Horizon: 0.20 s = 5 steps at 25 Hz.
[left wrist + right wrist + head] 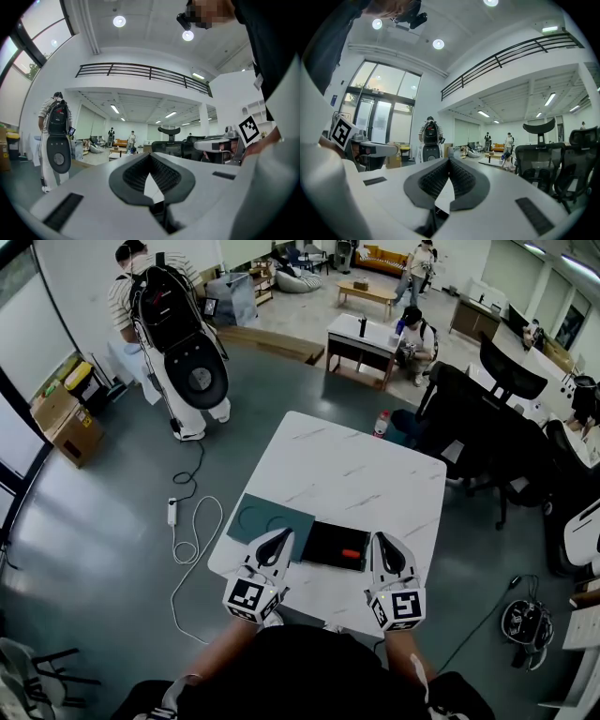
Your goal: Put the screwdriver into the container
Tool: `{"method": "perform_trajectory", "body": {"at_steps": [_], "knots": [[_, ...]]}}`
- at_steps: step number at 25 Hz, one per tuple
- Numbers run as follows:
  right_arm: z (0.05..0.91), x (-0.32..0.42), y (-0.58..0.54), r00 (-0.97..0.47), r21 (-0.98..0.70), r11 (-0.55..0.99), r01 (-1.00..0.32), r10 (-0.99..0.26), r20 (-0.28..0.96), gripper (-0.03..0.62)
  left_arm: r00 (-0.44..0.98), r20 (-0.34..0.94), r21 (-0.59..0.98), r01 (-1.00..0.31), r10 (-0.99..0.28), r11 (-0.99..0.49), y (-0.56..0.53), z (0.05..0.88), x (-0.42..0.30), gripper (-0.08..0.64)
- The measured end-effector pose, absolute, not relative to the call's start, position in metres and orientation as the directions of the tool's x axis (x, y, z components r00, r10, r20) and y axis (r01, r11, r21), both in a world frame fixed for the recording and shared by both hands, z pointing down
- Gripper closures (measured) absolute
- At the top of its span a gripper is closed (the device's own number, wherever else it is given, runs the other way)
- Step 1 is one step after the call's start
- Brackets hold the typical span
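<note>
your left claw (283, 535) and right claw (381, 540) are both clenched on nothing, tips meeting; each gripper view confirms it. the small orange piece that reads as the screwdriver (352, 555) lies inside the black container (323, 540), at its right end, on the worktop (347, 474). it sits between the two claws, just beside the right claw's tip on the side toward the left claw, so your right hand is the nearer one. the left claw is at the container's other edge, by the teal mat (255, 517). the orange part seems to run left to right across the head view, roughly crosswise to both claws. judging by that, the thing looks already in, so the next move is probably just a pull-back or a check. hard to make out: only the orange bit shows, any shaft is lost against the container's black floor, and it is too small to tell the tip end. both gripper views look level across the room and show neither container nor screwdriver.
</note>
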State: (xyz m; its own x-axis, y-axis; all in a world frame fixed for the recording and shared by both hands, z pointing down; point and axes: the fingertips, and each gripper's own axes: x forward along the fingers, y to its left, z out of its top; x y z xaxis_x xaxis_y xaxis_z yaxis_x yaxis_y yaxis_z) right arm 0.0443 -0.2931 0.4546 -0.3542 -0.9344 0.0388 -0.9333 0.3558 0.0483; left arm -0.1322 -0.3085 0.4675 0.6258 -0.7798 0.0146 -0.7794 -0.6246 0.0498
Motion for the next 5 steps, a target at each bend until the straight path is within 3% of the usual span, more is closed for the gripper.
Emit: {"method": "perform_trajectory", "body": {"at_steps": [5], "knots": [[0.4543, 0.0398, -0.2912, -0.360, 0.055, 0.361, -0.931, -0.932, 0.037, 0.569, 0.625, 0.014, 0.046, -0.780, -0.780, -0.624, -0.3066, 0.4669, -0.1340, 0.555]]}}
